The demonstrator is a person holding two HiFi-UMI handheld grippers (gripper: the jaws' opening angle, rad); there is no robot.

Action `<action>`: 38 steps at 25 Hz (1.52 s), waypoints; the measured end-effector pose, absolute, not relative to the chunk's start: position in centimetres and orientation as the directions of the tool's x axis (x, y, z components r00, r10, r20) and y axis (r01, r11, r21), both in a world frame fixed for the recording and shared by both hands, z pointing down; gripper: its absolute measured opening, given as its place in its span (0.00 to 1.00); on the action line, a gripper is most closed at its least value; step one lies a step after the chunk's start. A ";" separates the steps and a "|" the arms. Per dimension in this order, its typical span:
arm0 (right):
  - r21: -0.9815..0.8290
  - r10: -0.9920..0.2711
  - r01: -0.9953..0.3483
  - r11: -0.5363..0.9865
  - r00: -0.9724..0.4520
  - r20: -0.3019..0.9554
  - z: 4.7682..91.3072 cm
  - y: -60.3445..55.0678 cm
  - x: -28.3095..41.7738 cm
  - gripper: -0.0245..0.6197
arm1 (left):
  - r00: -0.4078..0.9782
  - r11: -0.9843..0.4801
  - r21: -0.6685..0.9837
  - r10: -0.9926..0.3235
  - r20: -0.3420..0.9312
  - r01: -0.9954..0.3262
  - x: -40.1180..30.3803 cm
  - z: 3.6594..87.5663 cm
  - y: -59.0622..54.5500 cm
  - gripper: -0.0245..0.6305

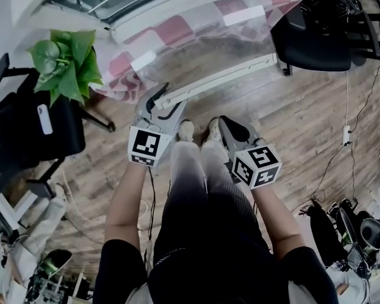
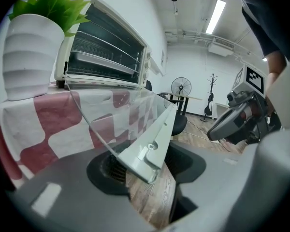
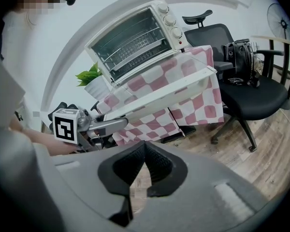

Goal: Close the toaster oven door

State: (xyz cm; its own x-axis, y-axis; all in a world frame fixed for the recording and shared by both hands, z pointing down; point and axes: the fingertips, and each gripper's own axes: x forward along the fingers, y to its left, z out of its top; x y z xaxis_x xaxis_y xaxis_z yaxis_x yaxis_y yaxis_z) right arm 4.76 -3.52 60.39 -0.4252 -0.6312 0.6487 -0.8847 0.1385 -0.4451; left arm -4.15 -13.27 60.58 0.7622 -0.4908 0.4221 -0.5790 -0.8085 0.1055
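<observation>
- The plant [image 1: 66,62] stands at the left corner of the table, beside the toaster oven [image 2: 106,47], and is out of the door's way.
- The left gripper [image 1: 168,100] is under the left end of the handle [image 1: 221,78]. Its claw is wide, with that end [image 2: 150,149] between the jaws. I judge it is placed so to lift the door.
- The glass door [image 1: 196,43] hangs open, about level, out over the checked tablecloth [image 3: 183,81].
- The right gripper [image 1: 231,128] waits lower, apart from the door. Its claw is closed tip to tip and empty.
- The office chair [image 1: 316,37] stands at the right.
- The head view cuts off the oven's body, and no view shows the hinge clearly. Whether the left pads press on the handle is hard to tell.
</observation>
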 end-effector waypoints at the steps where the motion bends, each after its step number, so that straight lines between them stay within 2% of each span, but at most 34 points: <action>1: -0.445 -0.633 -0.885 0.140 -0.426 0.647 60.3 -3.4 4.8 0.04 | 0.762 -0.806 0.109 -0.492 0.421 -0.581 -4.2 60.4 -13.2 0.40; 15: -0.415 -0.661 -0.888 0.197 -0.433 0.613 57.2 -2.1 5.3 0.04 | 0.758 -0.772 0.169 -0.513 0.404 -0.613 -4.2 56.8 -12.1 0.37; 38: -0.378 -0.707 -0.859 0.346 -0.504 0.497 49.6 -4.6 5.4 0.04 | 0.687 -0.624 0.287 -0.673 0.275 -0.727 -5.0 47.6 -13.9 0.38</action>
